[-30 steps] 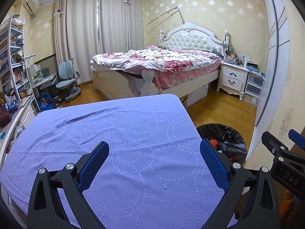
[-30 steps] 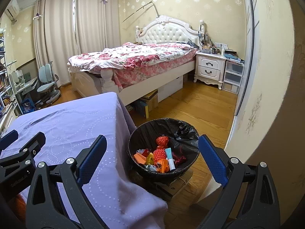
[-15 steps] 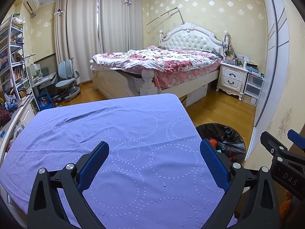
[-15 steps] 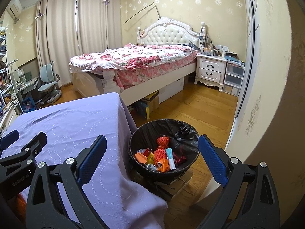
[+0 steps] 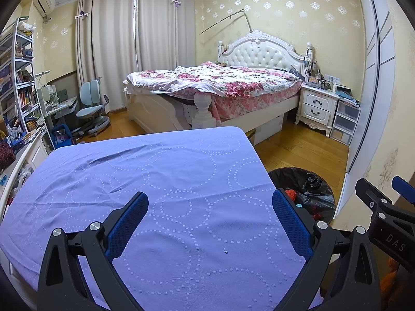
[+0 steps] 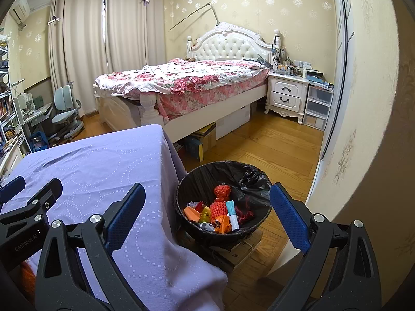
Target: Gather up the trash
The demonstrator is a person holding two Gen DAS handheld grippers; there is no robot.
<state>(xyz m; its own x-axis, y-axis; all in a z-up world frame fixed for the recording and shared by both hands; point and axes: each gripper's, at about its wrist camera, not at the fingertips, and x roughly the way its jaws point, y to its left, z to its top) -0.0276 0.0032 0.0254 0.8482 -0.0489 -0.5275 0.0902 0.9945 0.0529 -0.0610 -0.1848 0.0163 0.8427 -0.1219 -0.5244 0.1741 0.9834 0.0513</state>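
Observation:
A round bin with a black liner [image 6: 256, 178] stands on the floor at the table's right side, holding several pieces of red, orange and blue trash [image 6: 220, 211]. It shows partly in the left wrist view [image 5: 311, 181]. My left gripper [image 5: 210, 223] is open and empty above the purple tablecloth [image 5: 155, 171]. A tiny white crumb [image 5: 225, 251] lies on the cloth between its fingers. My right gripper [image 6: 206, 212] is open and empty, above the table's corner and the bin.
A bed [image 5: 220, 83] with a floral cover stands beyond the table. A white nightstand [image 5: 317, 106] and plastic drawers [image 5: 346, 121] are at the right wall. A desk chair [image 5: 92, 108] and shelves [image 5: 18, 83] are at the left. A cardboard box [image 6: 233, 254] lies under the bin.
Both views have shifted slightly; the grippers have drifted a little back and up. Both stay open and empty.

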